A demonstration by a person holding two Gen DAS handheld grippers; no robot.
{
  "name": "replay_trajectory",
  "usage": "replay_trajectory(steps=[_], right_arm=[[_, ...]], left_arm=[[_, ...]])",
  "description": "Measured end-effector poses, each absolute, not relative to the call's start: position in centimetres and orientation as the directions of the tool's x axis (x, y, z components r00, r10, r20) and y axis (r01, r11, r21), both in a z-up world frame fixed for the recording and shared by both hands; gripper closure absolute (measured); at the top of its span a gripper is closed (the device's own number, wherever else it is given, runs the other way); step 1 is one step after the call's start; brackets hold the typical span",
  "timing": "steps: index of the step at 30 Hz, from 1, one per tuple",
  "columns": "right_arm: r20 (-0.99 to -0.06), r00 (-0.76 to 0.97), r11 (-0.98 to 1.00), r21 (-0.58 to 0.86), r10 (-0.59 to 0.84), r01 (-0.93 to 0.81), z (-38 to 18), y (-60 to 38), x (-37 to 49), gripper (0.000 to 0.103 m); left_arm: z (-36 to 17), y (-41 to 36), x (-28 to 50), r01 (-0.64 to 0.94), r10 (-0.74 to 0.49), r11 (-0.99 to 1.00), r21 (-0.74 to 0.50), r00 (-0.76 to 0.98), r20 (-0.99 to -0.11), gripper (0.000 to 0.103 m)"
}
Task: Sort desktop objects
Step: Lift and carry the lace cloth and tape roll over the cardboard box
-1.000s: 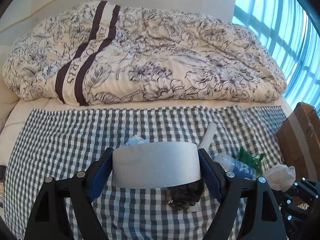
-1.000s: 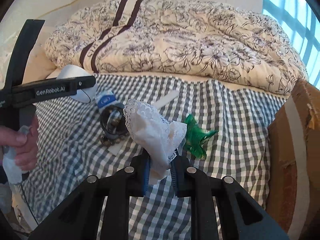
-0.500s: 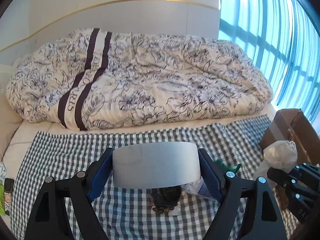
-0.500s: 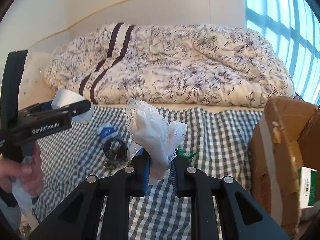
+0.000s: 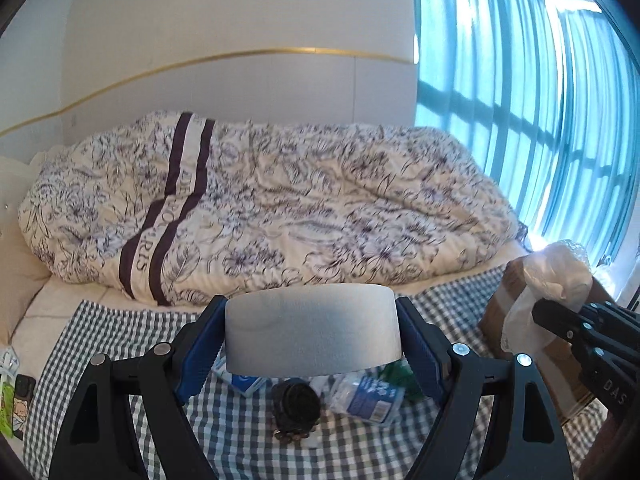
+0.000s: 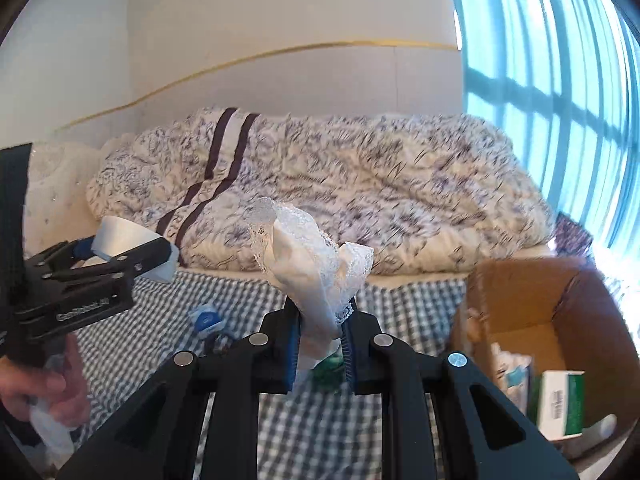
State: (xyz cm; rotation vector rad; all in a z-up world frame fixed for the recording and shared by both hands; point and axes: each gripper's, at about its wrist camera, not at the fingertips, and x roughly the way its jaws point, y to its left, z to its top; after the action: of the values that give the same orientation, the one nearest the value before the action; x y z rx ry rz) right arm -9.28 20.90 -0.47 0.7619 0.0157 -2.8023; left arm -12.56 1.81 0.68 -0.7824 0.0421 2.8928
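Only right wrist view shows cardboard box point(image 6: 520, 300) interior; jaws grip tape roll point(image 5: 312, 330) left, lace cloth point(image 6: 316, 264) right.

Daylight came through the blue curtains point(image 5: 532, 120) on the right, tinting that side cyan and leaving the window bars as dark stripes. The pale wall point(image 5: 240, 20) was evenly lit, with no harsh glare. Both views bent strongly at the edges, with black corners from the fisheye lens. The left wrist view was sharp across the quilt point(image 5: 280, 208). The right wrist view was smeared by motion blur, most on the quilt pattern and the cardboard box point(image 6: 560, 300), while the lace cloth point(image 6: 316, 256) close to the lens stayed fairly crisp.
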Motion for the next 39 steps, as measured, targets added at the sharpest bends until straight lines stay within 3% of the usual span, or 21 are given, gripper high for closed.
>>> replay_trajectory(steps=[16, 39], right_arm=[[-0.452, -0.871, -0.981, 0.11, -0.192, 0.16, 2.5, 25.8, -6.7, 0.086], [-0.406, -0.914, -0.992, 0.124, -0.018, -0.036, 5.6, 36.7, -1.3, 0.086]], left_arm=[[3.2, 5.6, -10.2, -0.174, 0.168, -0.984, -0.029, -0.877, -0.451, 0.019], [6.7, 15.0, -6.2, -0.338, 0.317, -0.941, -0.01, -0.871, -0.375, 0.019]])
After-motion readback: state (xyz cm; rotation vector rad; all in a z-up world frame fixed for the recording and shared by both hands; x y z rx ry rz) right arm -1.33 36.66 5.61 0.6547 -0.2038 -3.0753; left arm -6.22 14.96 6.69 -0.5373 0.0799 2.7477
